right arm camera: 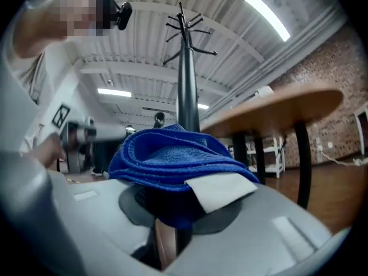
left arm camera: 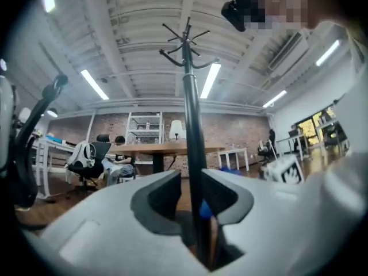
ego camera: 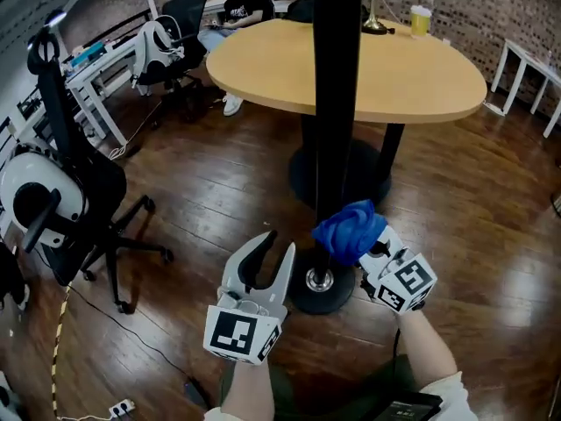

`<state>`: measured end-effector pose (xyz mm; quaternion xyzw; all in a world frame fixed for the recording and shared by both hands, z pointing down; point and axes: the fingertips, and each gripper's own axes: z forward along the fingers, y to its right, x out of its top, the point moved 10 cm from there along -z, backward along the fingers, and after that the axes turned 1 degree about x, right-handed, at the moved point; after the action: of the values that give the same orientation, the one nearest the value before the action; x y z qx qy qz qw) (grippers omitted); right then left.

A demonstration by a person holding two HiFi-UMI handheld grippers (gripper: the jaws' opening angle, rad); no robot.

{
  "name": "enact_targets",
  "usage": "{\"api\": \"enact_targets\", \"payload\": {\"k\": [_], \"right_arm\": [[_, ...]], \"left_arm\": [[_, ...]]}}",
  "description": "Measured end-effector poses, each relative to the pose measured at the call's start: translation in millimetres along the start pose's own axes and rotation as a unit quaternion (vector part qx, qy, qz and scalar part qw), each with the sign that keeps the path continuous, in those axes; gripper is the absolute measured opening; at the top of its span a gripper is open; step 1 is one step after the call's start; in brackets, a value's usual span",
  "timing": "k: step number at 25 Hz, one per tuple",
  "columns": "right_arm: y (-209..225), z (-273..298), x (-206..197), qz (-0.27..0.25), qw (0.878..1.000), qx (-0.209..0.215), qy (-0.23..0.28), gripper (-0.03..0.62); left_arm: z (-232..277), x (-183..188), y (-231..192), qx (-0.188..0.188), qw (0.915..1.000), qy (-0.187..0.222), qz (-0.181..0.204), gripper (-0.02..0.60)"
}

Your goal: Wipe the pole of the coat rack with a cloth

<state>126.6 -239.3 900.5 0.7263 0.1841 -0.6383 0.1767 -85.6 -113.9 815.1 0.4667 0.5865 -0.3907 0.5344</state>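
Observation:
The coat rack's black pole point(ego camera: 336, 103) rises from a round black base point(ego camera: 337, 298) on the wood floor. My right gripper point(ego camera: 370, 242) is shut on a bunched blue cloth point(ego camera: 349, 231), which presses against the pole's right side low down, just above the base. In the right gripper view the blue cloth point(right arm camera: 172, 160) with its white label point(right arm camera: 221, 187) covers the jaws, and the pole point(right arm camera: 187, 91) stands right behind it. My left gripper point(ego camera: 273, 248) is open and empty, a little left of the base. In the left gripper view the pole point(left arm camera: 192, 125) lines up between the open jaws.
A round wooden table point(ego camera: 412, 77) stands just behind the pole, with a yellow cup point(ego camera: 421, 20) on it. A black office chair point(ego camera: 88, 209) is at the left. A person point(ego camera: 241, 7) sits at the back. White shelving point(ego camera: 526, 68) is at the far right. A power strip point(ego camera: 118, 408) lies on the floor.

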Motion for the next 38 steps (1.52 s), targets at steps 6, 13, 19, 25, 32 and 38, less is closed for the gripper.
{"api": "enact_targets", "payload": {"k": [6, 13, 19, 25, 32, 38], "right_arm": [[-30, -25, -237, 0.071, 0.984, -0.047, -0.155, 0.100], [-53, -38, -358, 0.127, 0.953, -0.060, -0.270, 0.098], [-75, 14, -148, 0.066, 0.992, 0.016, -0.107, 0.098], [-83, 63, 169, -0.030, 0.997, 0.067, 0.003, 0.100], [-79, 106, 301, -0.100, 0.994, 0.012, 0.044, 0.100], [-73, 99, 168, -0.059, 0.998, -0.023, -0.011, 0.100]], "left_arm": [[-9, -5, -1, 0.003, 0.9999, 0.013, -0.010, 0.107], [-24, -11, -19, 0.013, 0.9973, 0.028, -0.067, 0.107], [-23, -16, -23, 0.009, 0.9990, 0.005, -0.043, 0.107], [-28, -2, -38, 0.041, 0.9986, 0.020, -0.028, 0.107], [-29, 7, -39, 0.044, 0.9980, 0.028, -0.036, 0.107], [-38, 4, -41, 0.047, 0.9970, 0.030, -0.053, 0.107]]}}
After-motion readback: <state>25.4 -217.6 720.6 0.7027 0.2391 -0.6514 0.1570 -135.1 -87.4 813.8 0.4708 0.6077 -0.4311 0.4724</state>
